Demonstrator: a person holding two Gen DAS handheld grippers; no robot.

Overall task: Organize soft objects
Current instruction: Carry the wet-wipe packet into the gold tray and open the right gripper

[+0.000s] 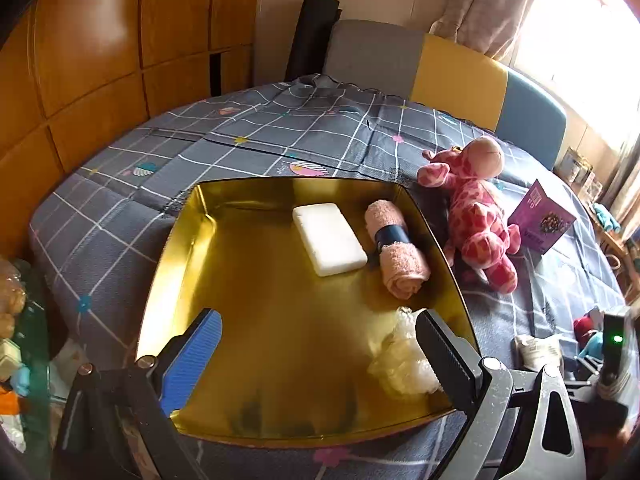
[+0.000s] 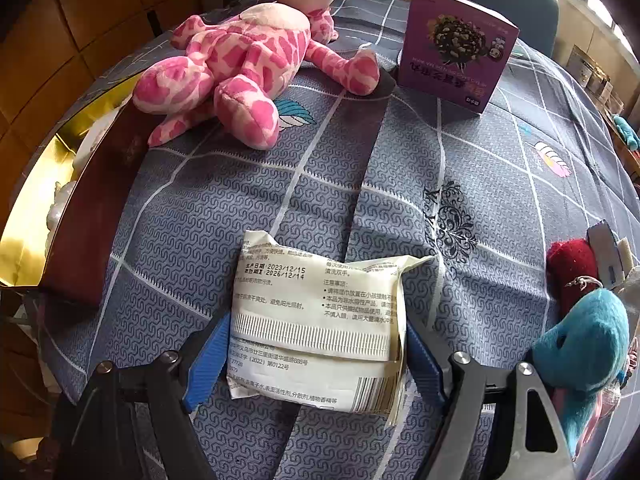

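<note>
My left gripper point(image 1: 320, 354) hovers, jaws apart, over the gold tray point(image 1: 256, 420) holding a white sponge point(image 1: 329, 239), rolled pink towel point(image 1: 396, 248) and mesh puff point(image 1: 402, 364). Right: my right gripper point(image 2: 316, 354), jaws clamped on the wipes packet point(image 2: 320, 320) on the bed point(image 2: 480, 168); pink plush giraffe point(image 2: 240, 68) far left.
</note>
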